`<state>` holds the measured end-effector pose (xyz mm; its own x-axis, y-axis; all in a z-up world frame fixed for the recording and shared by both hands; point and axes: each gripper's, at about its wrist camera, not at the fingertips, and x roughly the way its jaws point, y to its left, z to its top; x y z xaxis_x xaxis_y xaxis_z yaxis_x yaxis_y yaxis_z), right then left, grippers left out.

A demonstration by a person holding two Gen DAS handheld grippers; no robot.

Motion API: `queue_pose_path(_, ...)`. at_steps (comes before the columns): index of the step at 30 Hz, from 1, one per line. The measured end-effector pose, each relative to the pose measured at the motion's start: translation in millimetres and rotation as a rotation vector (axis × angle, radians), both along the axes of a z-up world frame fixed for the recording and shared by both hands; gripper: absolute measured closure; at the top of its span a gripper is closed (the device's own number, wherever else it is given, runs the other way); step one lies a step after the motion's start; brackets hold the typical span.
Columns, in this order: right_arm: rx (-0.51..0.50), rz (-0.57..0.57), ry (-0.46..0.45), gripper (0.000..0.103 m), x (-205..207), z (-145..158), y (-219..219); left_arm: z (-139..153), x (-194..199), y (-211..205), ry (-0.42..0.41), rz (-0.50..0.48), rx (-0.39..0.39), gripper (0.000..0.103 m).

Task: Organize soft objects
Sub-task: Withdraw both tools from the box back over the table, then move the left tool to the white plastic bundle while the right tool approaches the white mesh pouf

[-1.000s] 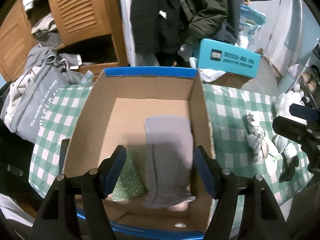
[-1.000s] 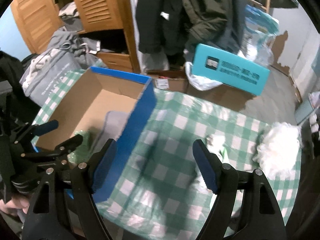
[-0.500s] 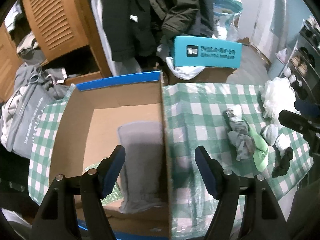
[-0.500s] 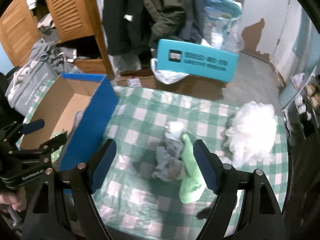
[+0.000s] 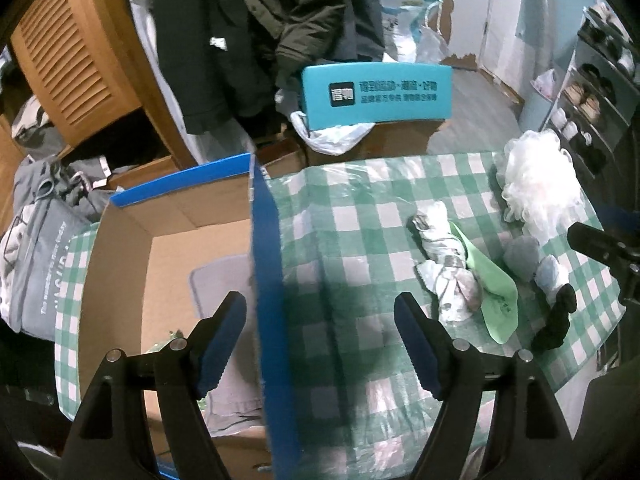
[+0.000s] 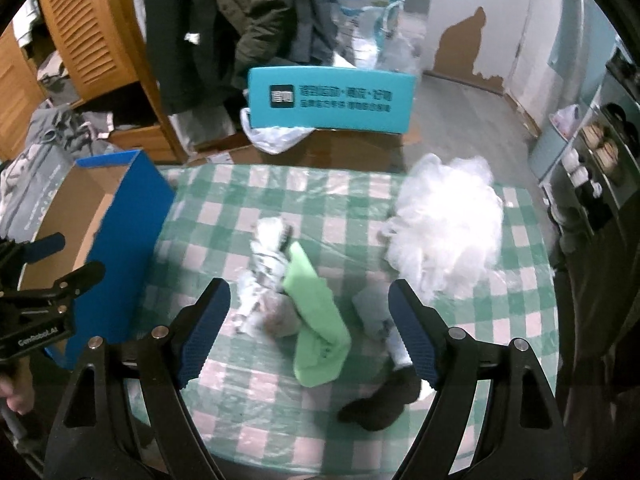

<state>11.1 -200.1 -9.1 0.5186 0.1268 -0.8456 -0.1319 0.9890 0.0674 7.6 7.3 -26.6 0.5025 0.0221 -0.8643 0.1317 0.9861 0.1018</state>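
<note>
Item: green cloth point(image 6: 316, 332), limp, light; it lies on the checked worktop point(image 6: 352, 200) beside crumpled socks point(image 6: 264, 280). We judge its bunched middle the best hold. At 9 o'clock, cardboard box point(image 6: 132, 240). Left hand-held gripper point(image 5: 320, 344): empty, opening. Right hand-held gripper point(image 6: 308, 332): wide, empty.

A blue-sided cardboard box point(image 5: 264, 264) sits open at 9 o'clock on the table, a flat grey cloth point(image 5: 224, 280) lying inside. Toward 3 o'clock lie a crumpled grey-white rag point(image 6: 264, 264), a light green sock point(image 6: 316, 320) overlapping it, a black sock point(image 6: 380, 400) and a fluffy white puff point(image 6: 448, 220).
</note>
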Motion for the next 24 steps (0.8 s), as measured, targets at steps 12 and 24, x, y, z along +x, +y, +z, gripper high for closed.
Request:
queue_pose_path(12,-0.021,-0.058,0.037,0.022,10.1,-14.8,-39.9,-2.9,16.9,-34.6,0.026,-0.039,-0.006,0.025)
queue_pose_path(24,-0.064,-0.103,0.083,0.022,44.4,-11.6,-71.2,-11.7,51.5,-64.9,0.075,-0.070,0.015,0.025)
